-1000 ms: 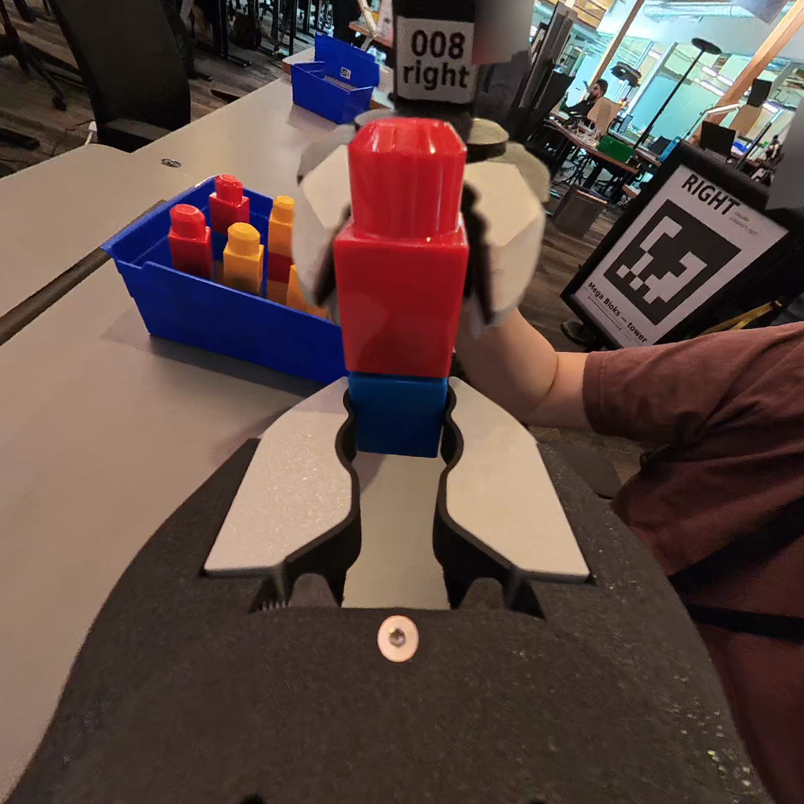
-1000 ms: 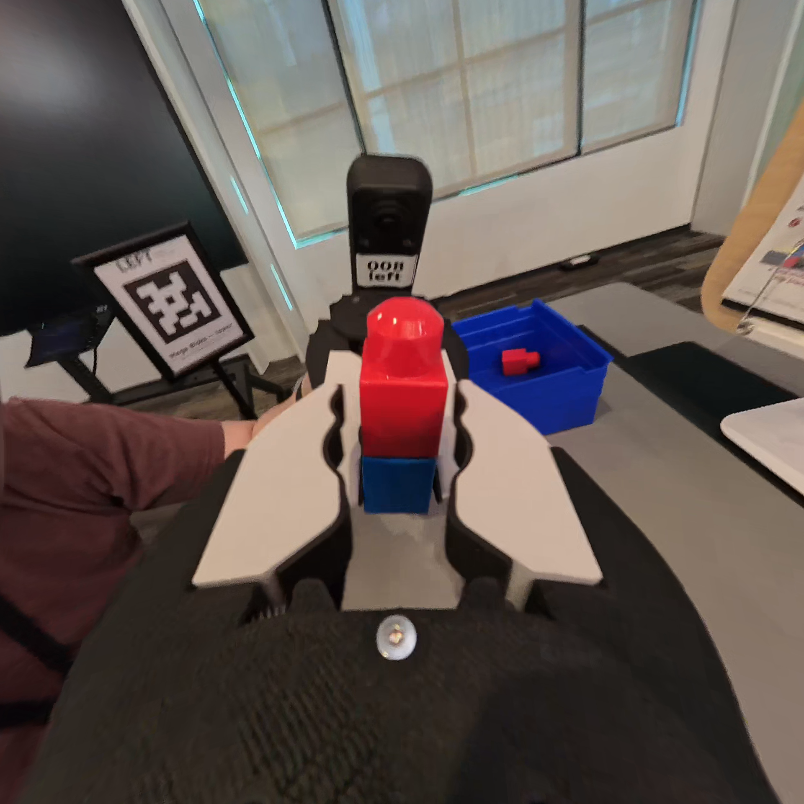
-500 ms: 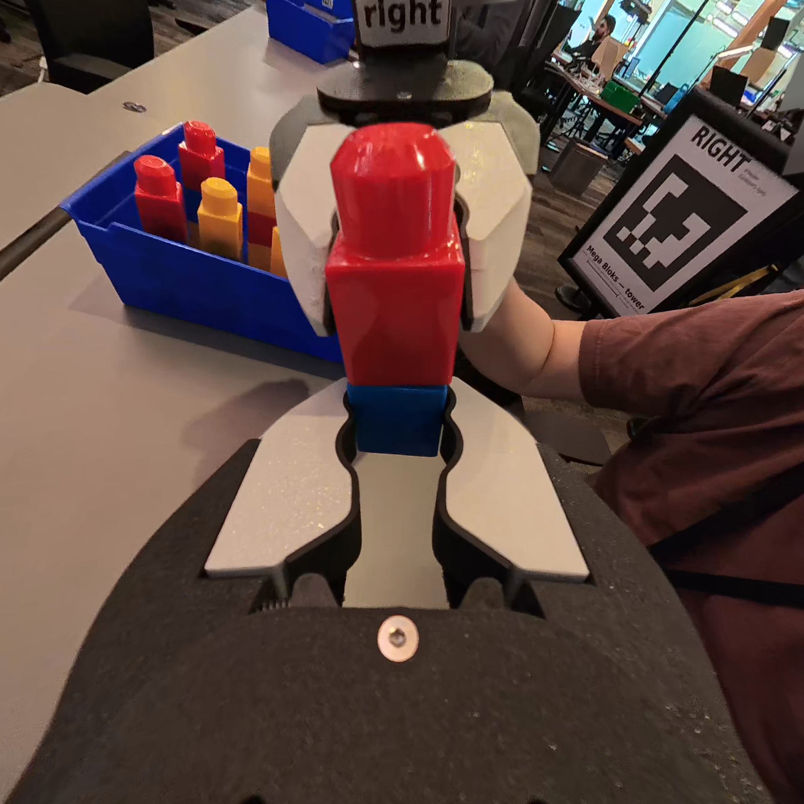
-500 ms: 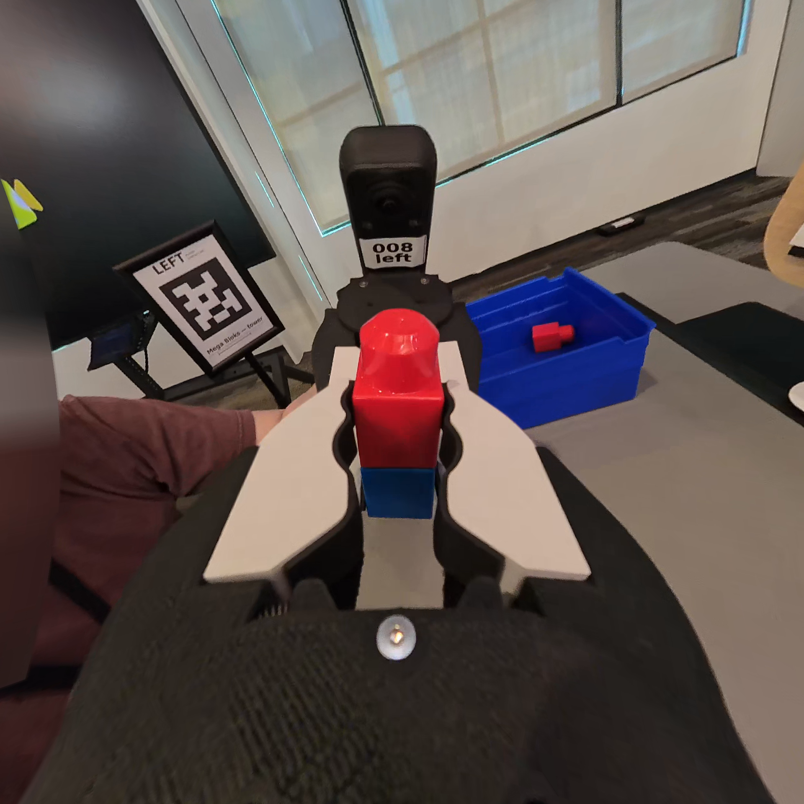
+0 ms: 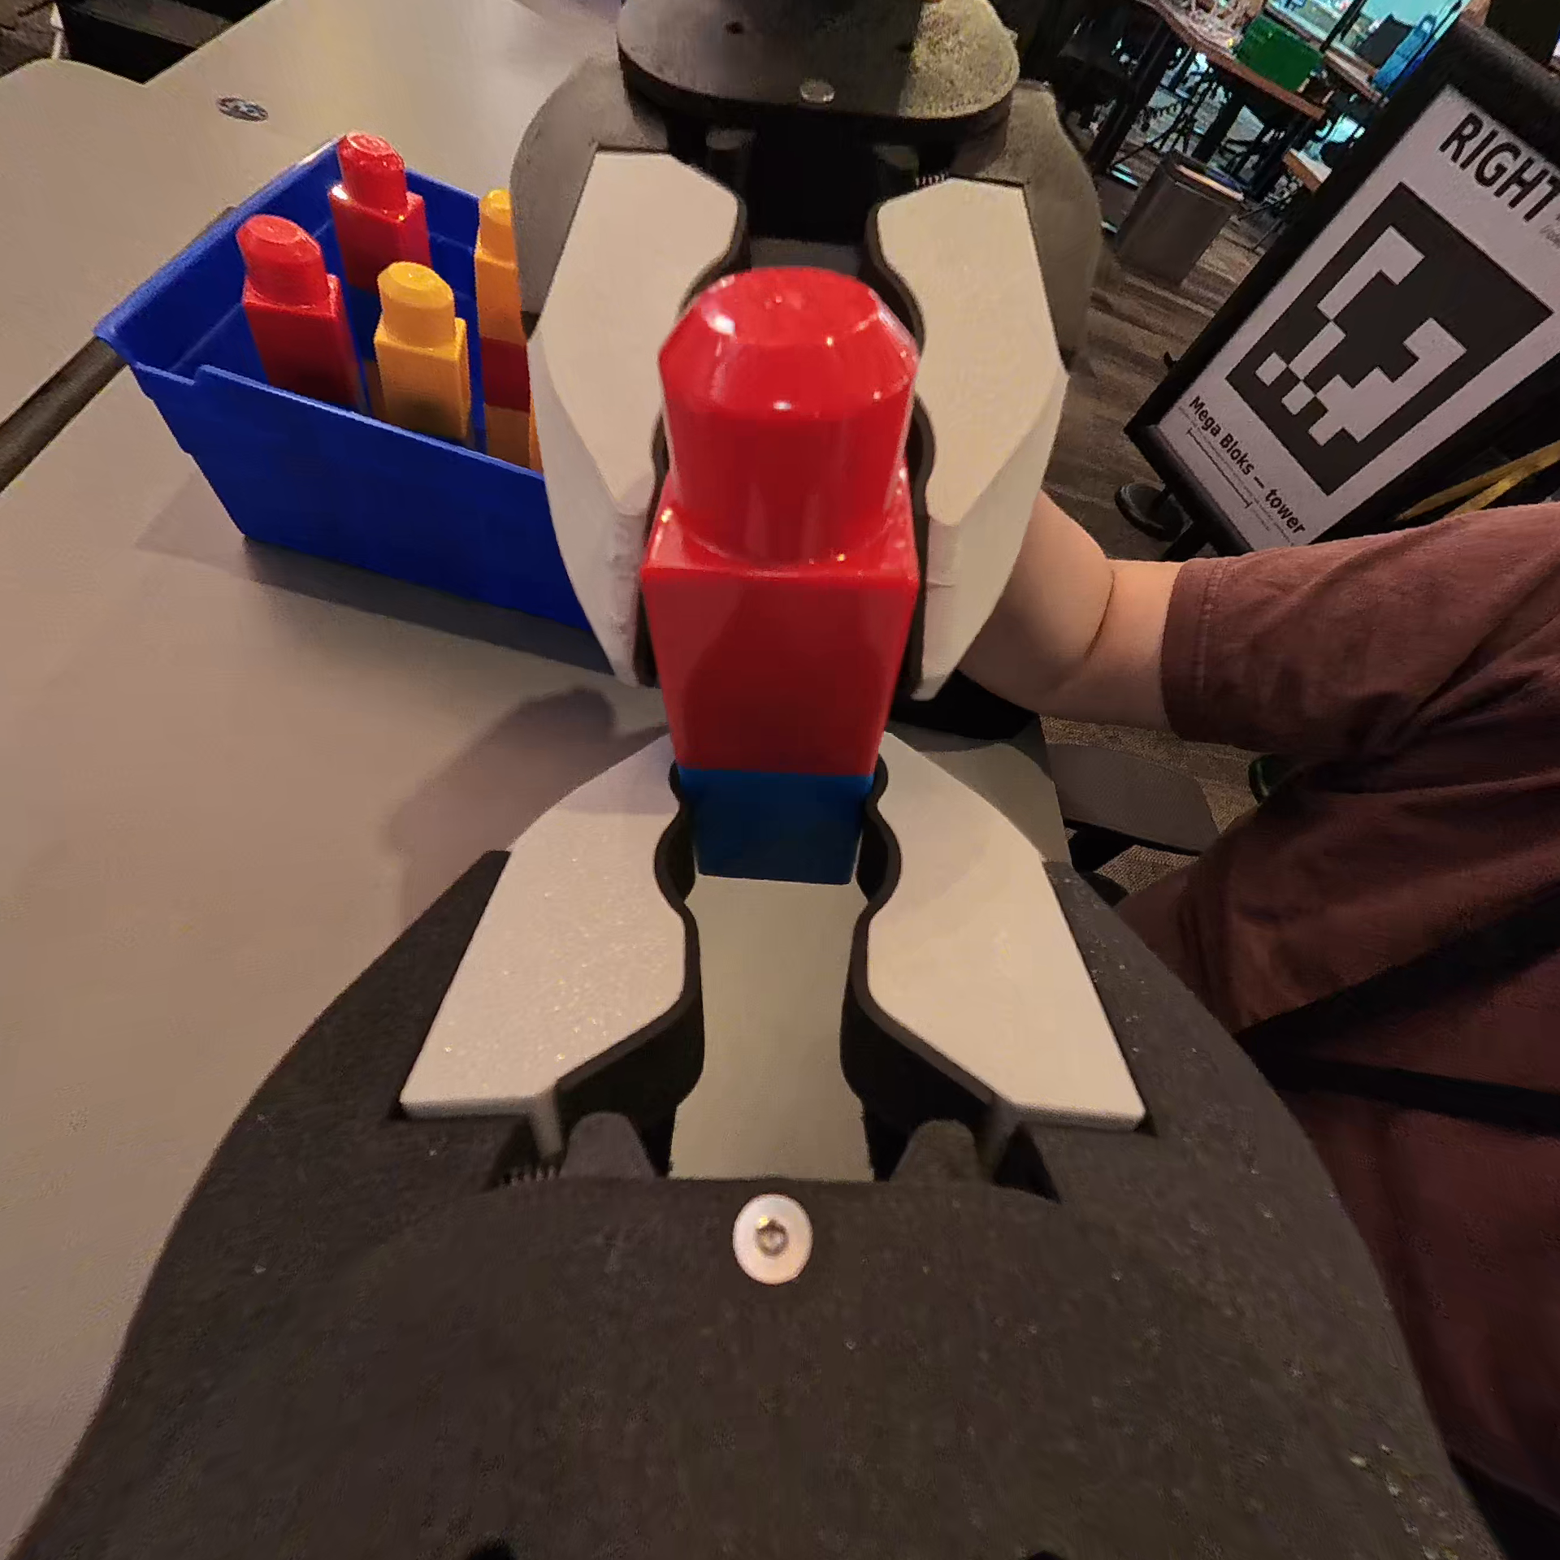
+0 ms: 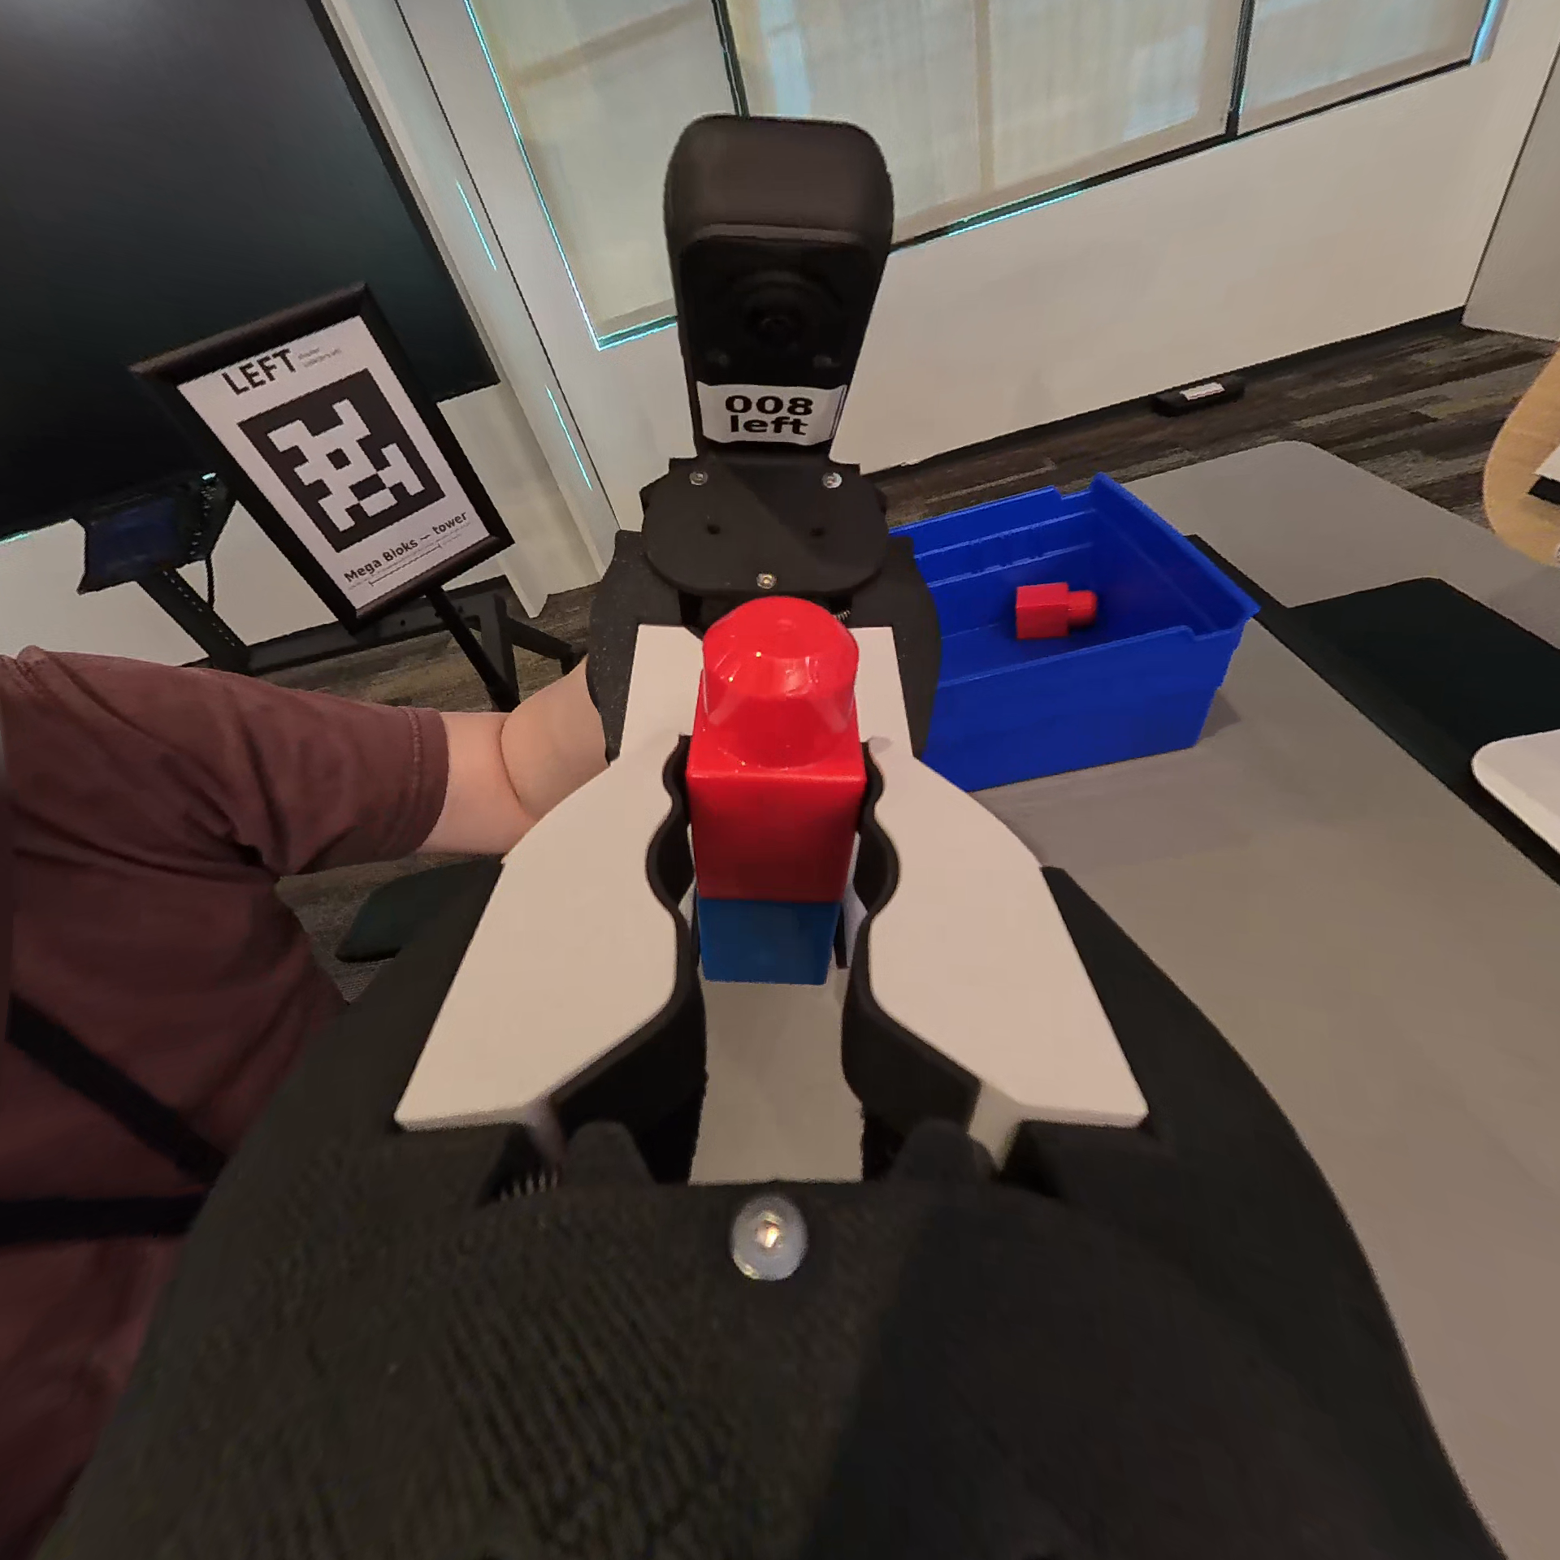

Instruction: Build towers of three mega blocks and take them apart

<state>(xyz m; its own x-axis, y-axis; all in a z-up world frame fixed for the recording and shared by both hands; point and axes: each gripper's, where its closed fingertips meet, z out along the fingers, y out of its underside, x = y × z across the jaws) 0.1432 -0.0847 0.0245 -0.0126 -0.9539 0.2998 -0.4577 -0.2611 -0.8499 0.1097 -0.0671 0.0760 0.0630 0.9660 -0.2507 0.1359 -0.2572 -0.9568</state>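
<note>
The left gripper point(image 5: 772, 831) clamps a blue plastic block point(image 5: 772, 823); stacked on it, a glossy red plastic block point(image 5: 781, 591) is clamped by the right gripper point(image 6: 772, 823). Behind sits a blue plastic bin point(image 5: 354, 481) of towers.

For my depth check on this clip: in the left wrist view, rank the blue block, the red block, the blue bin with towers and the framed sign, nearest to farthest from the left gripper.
1. Blue block: clamped between the left gripper's fingertips.
2. Red block: stacked directly on it, gripped by the right gripper.
3. Blue bin: beyond, to the left on the table.
4. Framed sign: off the table, far right.
</note>
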